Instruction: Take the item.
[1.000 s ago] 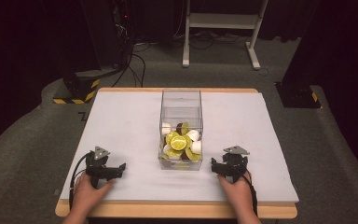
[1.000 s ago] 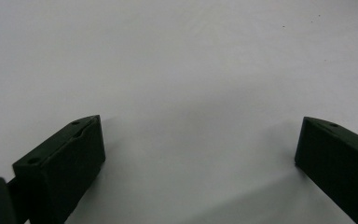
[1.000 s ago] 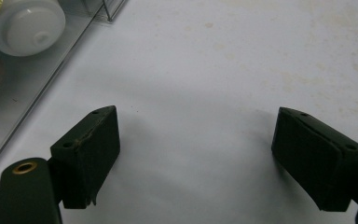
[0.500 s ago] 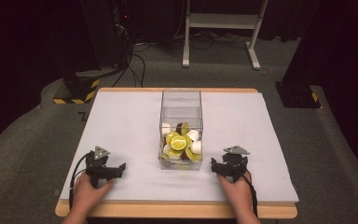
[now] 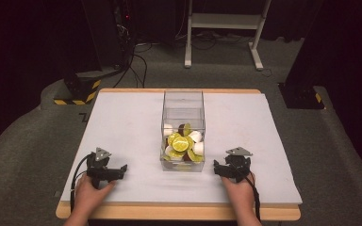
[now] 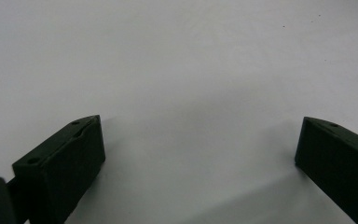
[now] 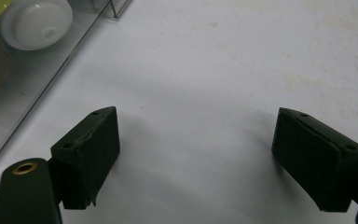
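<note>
Clear box (capsules inside) between grippers

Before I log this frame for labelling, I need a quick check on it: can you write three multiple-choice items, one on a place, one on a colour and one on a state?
1. Where does the clear plastic box stand?
A. mid-table between the two grippers
B. on the floor
C. at the table's far left corner

2. What colour are most of the round capsules in the box?
A. red and blue
B. yellow-green and white
C. all black

3. How do the jaws of the left gripper and the right gripper stand?
A. both shut
B. one shut on a capsule
C. both open and empty

Answers: 1 A, the high view shows a gripper at each side of it. 2 B, lime and white lids show through the wall. 3 C, bare white table cover lies between each pair.
</note>
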`<action>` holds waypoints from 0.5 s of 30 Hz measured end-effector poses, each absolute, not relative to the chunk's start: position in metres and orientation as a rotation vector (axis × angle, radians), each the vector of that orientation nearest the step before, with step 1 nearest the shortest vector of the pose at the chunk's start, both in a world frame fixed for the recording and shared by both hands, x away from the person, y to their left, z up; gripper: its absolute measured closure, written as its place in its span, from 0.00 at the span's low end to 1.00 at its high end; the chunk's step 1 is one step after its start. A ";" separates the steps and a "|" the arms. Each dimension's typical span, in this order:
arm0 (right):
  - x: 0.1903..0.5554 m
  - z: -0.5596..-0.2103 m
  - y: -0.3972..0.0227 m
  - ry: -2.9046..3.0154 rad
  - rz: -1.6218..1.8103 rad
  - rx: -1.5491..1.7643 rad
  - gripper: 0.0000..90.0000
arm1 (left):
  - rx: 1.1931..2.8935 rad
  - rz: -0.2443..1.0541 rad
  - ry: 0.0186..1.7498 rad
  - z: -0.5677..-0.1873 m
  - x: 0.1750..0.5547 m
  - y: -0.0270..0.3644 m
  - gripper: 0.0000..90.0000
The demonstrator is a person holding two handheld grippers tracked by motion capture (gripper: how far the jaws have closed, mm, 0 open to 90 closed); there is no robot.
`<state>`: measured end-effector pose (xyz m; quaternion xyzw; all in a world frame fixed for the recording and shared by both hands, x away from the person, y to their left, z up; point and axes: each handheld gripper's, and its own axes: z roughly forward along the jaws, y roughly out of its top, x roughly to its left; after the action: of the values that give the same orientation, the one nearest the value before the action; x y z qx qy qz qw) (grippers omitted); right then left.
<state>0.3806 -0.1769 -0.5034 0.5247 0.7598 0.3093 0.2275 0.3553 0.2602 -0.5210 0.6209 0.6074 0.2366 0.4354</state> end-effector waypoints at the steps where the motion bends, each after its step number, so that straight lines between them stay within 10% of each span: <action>1: 0.381 -0.503 -0.177 2.093 0.852 1.445 0.17 | 1.545 0.589 1.512 -0.521 0.355 0.260 0.02; 15: 0.377 -0.491 -0.178 2.090 0.939 1.353 0.20 | 1.544 0.590 1.511 -0.521 0.355 0.260 0.02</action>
<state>0.3773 -0.1782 -0.4914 0.4938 0.7629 0.3427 0.2382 0.3552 0.2601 -0.5211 0.6206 0.6073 0.2371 0.4357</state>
